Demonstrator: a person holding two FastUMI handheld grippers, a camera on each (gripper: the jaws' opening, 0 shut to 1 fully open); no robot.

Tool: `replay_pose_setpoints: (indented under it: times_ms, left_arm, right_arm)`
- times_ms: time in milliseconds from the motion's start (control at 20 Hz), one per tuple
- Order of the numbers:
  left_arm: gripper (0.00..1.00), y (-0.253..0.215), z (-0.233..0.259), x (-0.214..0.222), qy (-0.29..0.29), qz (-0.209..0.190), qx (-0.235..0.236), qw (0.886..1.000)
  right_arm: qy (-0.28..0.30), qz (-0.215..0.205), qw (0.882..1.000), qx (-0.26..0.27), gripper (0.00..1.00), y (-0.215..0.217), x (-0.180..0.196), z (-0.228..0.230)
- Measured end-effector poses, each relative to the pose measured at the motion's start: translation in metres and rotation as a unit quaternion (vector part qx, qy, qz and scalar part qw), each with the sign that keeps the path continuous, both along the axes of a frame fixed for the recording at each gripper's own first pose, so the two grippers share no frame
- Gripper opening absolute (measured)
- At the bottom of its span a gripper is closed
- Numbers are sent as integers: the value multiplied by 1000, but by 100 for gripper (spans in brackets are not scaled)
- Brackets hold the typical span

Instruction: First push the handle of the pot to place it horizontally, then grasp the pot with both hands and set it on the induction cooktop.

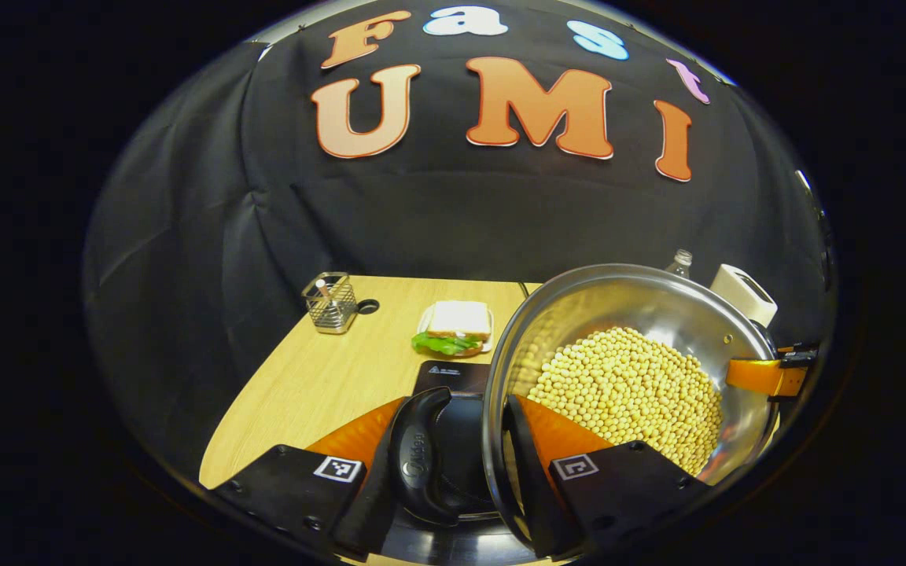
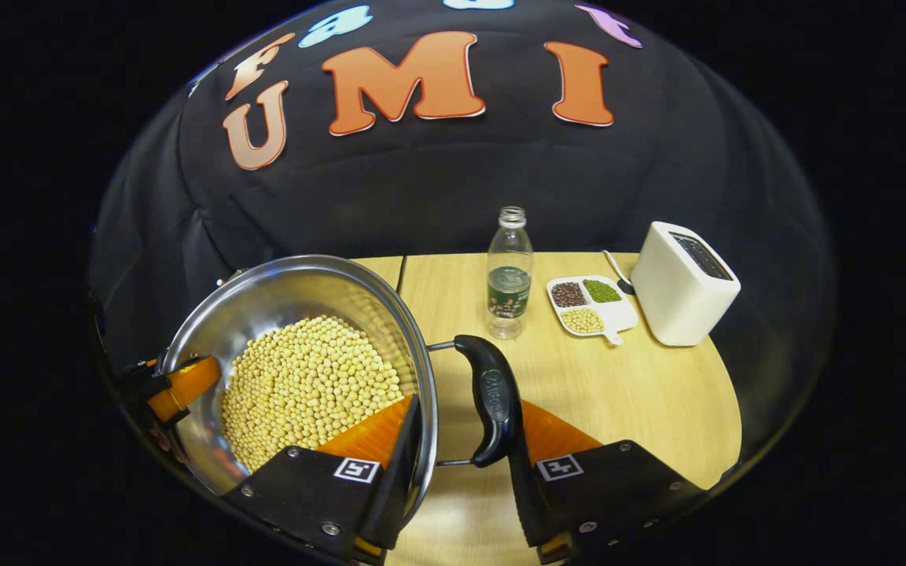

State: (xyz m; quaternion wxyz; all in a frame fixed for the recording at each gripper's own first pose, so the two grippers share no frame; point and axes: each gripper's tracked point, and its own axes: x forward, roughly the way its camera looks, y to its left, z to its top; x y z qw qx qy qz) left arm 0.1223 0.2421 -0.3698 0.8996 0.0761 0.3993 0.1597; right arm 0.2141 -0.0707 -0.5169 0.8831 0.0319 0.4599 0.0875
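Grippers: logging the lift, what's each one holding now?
Left gripper: shut on the pot's left handle.
Right gripper: shut on the pot's right handle.

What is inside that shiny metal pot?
The pot holds a heap of small pale yellow beans, much like soybeans, piled toward the near side. Bare metal wall shows above them. The pot's bottom under the heap is covered, so nothing beneath the beans can be seen.

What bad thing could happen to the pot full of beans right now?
1. The pot looks tilted while carried, so the beans might spill out.
2. Each hand-held gripper, left and right, grips only a side handle and the rim; a slip could drop the pot.
3. The water bottle stands close by, so a swing could knock it over.
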Motion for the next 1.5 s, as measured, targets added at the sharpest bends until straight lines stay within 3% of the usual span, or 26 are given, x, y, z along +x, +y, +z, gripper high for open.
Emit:
replay_pose_setpoints:
  times_ms: [50,250,300,400,450,1250,1500]
  left_arm:
    - [70,8,2,-2,-3,4,2,1000]
    - [74,25,-1,-9,1,10,7,1000]
    - [74,28,-3,-9,1,10,9,1000]
    - [74,34,-4,-8,0,14,8,1000]
    - [70,34,-6,-9,1,15,7,1000]
    - [74,37,-20,-6,35,33,1,999]
    - [70,35,-19,-4,43,39,5,998]
  right_arm:
    - [0,3,1000,2,58,0,1,-1]
    - [11,15,1000,6,58,1,3,-5]
    - [9,16,1000,5,54,0,4,-4]
    - [9,18,1000,4,58,0,2,-6]
    - [10,18,1000,4,58,0,2,-6]
    - [37,30,999,-3,58,2,3,-7]
    - [50,30,998,5,58,-1,4,-10]
